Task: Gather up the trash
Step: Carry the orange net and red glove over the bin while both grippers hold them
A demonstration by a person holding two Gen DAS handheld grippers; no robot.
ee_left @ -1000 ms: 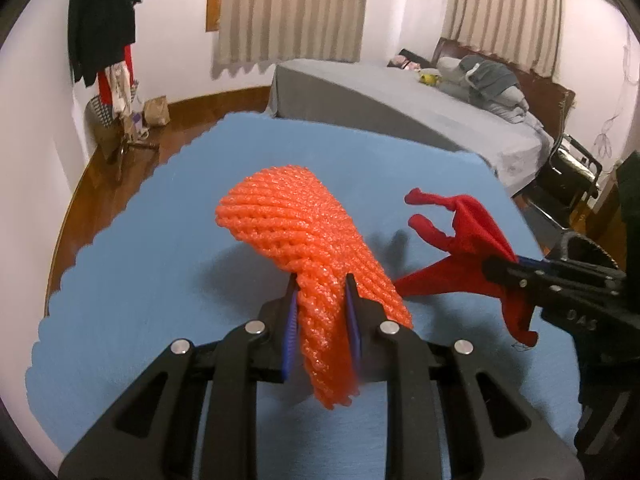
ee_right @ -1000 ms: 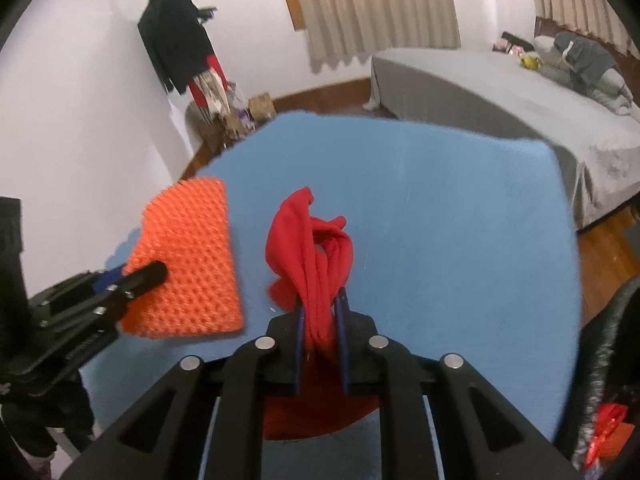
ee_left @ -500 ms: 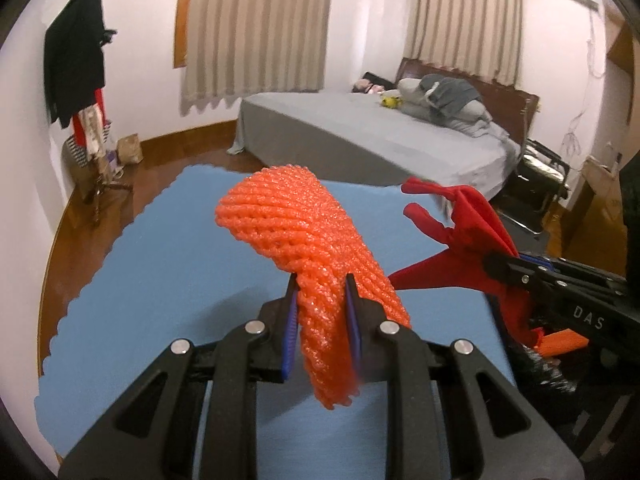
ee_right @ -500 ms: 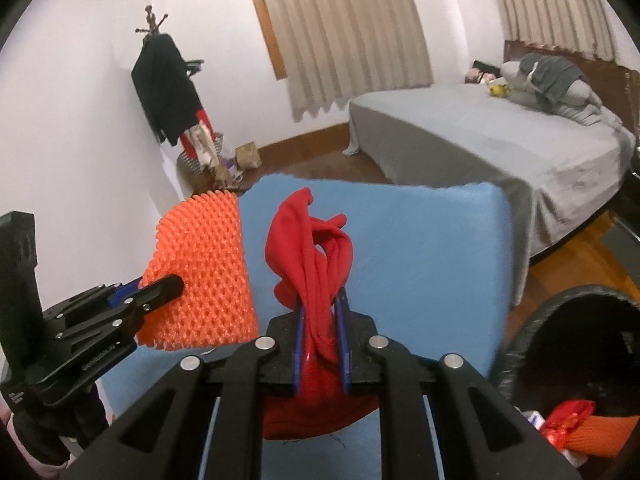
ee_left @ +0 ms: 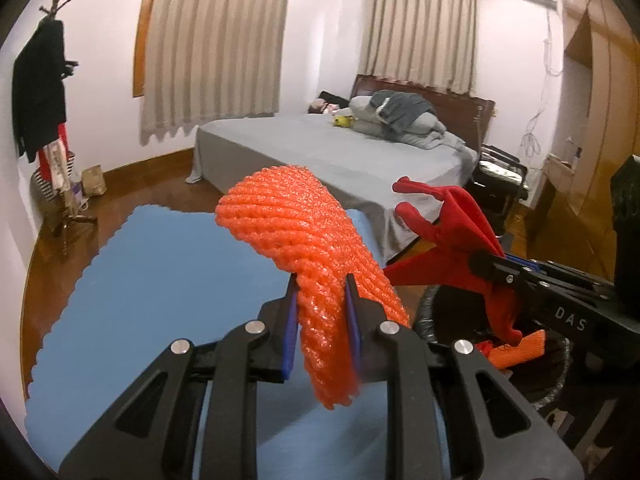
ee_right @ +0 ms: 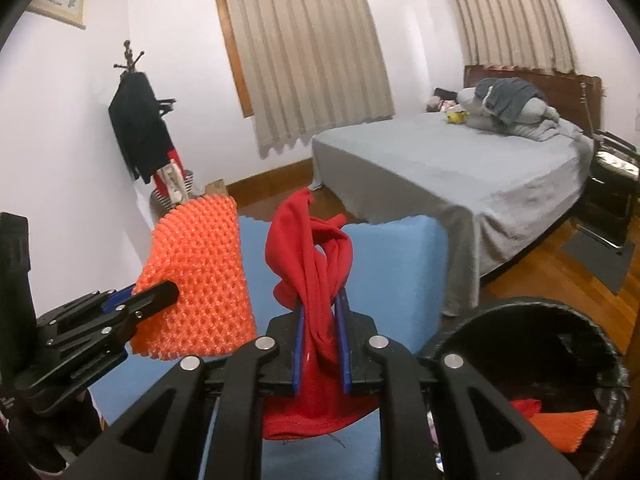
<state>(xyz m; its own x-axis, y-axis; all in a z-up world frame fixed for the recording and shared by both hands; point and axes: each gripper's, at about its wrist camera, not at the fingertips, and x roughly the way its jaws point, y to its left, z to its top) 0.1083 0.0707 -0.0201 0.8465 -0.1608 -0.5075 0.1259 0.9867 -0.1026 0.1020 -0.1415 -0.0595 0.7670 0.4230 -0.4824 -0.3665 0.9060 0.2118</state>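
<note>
My left gripper (ee_left: 321,294) is shut on an orange foam net (ee_left: 304,236), held up above the blue table (ee_left: 160,280). My right gripper (ee_right: 321,312) is shut on a red cloth (ee_right: 316,256), also lifted. In the left wrist view the right gripper (ee_left: 496,270) holds the red cloth (ee_left: 452,224) over a black bin (ee_left: 556,384) to the right. In the right wrist view the left gripper (ee_right: 160,294) and the net (ee_right: 200,276) are on the left, and the bin (ee_right: 560,344) sits at lower right with orange and red trash inside.
A grey bed (ee_right: 460,168) stands behind the table. A coat rack (ee_left: 44,120) with dark clothes stands by the left wall. A black chair (ee_right: 612,176) is beside the bed. Wooden floor surrounds the table.
Both grippers have lifted and swung right with their loads, from low over the table toward its right edge. The black bin has come into view at the lower right.
</note>
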